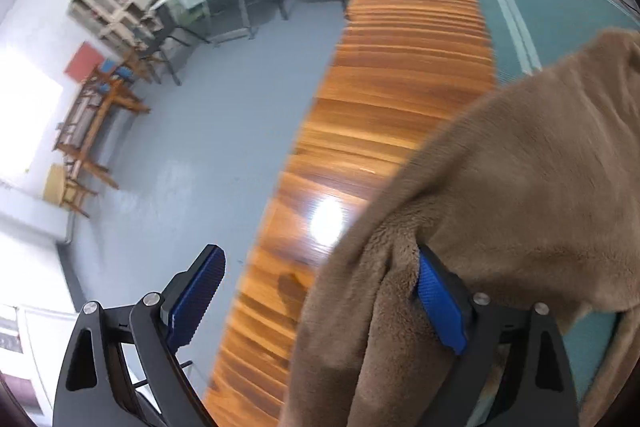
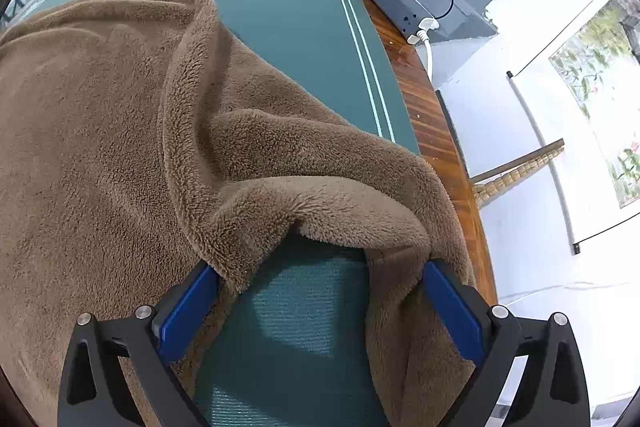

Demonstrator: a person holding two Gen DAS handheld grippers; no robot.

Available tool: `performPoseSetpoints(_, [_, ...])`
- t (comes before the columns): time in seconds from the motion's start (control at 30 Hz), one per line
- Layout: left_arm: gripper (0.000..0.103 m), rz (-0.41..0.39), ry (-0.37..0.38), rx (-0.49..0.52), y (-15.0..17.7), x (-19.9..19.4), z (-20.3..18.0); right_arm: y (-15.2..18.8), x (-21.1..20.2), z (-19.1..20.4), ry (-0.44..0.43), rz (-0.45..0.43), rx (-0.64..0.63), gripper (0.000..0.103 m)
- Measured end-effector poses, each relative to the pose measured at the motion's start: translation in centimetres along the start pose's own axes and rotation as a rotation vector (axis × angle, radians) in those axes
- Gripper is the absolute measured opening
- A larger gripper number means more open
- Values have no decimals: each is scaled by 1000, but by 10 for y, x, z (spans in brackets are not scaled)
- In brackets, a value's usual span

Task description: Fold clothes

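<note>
The brown fleece garment [image 2: 120, 115] lies spread and rumpled over the green mat [image 2: 304, 27] on the wooden tabletop [image 1: 384, 99], its near edge bunched up just in front of both your tools. Your right gripper [image 2: 320, 303] stands wide open, the raised hem draped against both blue pads [image 2: 188, 311] with bare mat showing between them, so it has hold of nothing yet. Your left gripper [image 1: 316, 299] is likewise spread wide: one pad is buried in a fold of fleece at the garment's left edge, the other hangs clear beyond the tabletop's side, above the grey floor [image 1: 200, 107]. You look to be at the grasping step, before any fold is made. Next, you would need to bring each gripper further onto the hem so cloth sits between both pads, then close firmly; the pile is thick and could slip from a shallow pinch.
</note>
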State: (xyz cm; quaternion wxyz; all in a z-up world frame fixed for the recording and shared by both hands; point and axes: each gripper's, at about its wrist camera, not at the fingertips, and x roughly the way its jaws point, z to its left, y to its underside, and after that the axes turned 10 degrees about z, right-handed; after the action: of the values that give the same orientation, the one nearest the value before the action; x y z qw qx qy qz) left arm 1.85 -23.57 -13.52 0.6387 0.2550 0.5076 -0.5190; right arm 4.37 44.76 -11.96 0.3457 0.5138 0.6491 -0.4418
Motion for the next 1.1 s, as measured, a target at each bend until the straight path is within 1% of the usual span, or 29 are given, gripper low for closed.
performPoseSetpoints(0.07, [95, -14, -13, -22, -4, -1, 8, 2, -1, 1, -1, 5, 6, 101])
performPoseSetpoints(0.17, [95, -49, -87, -44, -9, -6, 15, 3, -1, -1, -13, 16, 20, 101])
performPoseSetpoints(0.2, [95, -55, -126, -61, -11, -8, 18, 2, 0, -1, -16, 18, 22, 101])
performPoseSetpoints(0.23, [95, -54, -133, -74, -13, -11, 22, 1, 0, -2, -17, 21, 24, 101])
performPoseSetpoints(0.27, [95, -49, -94, -81, -14, -14, 26, 2, -1, -1, -17, 21, 21, 101])
performPoseSetpoints(0.33, [95, -45, 23, -93, -9, -27, 31, 3, -3, 1, -14, 21, 15, 101])
performPoseSetpoints(0.37, [95, -51, 98, -82, -1, -38, 30, 4, -6, 2, -9, 19, 13, 101])
performPoseSetpoints(0.43, [95, -46, 229, -41, 16, -57, 18, 9, -18, 7, 9, -7, 5, 101])
performPoseSetpoints(0.5, [95, -26, 363, 15, 37, -71, -2, 17, -37, 16, 19, -62, -9, 101])
performPoseSetpoints(0.53, [95, -11, 418, 43, 46, -78, -16, 22, -46, 20, 9, -89, -16, 101])
performPoseSetpoints(0.6, [95, 18, 495, 95, 65, -85, -53, 32, -64, 34, -30, -128, -35, 101])
performPoseSetpoints(0.63, [95, 24, 520, 118, 71, -87, -69, 36, -72, 42, -55, -142, -49, 101])
performPoseSetpoints(0.67, [95, 22, 527, 131, 72, -86, -80, 40, -75, 50, -77, -148, -69, 101])
performPoseSetpoints(0.73, [95, 20, 494, 148, 73, -83, -104, 42, -73, 61, -128, -147, -110, 101])
performPoseSetpoints(0.8, [95, 25, 408, 147, 72, -72, -114, 44, -66, 69, -181, -136, -149, 101])
performPoseSetpoints(0.83, [95, 28, 361, 145, 71, -66, -118, 49, -62, 70, -191, -121, -162, 101])
performPoseSetpoints(0.87, [95, 30, 315, 143, 71, -61, -122, 53, -57, 72, -183, -103, -176, 101])
performPoseSetpoints(0.93, [97, 8, 264, 153, 69, -58, -117, 61, -47, 72, -173, -69, -198, 101])
performPoseSetpoints(1.0, [97, -18, 223, 166, 66, -58, -109, 65, -39, 56, -206, -64, -173, 101])
performPoseSetpoints(1.07, [97, -38, 187, 181, 64, -58, -105, 64, -33, 42, -201, -51, -142, 101])
performPoseSetpoints(1.1, [97, -40, 171, 191, 65, -59, -106, 64, -30, 37, -221, -44, -141, 101])
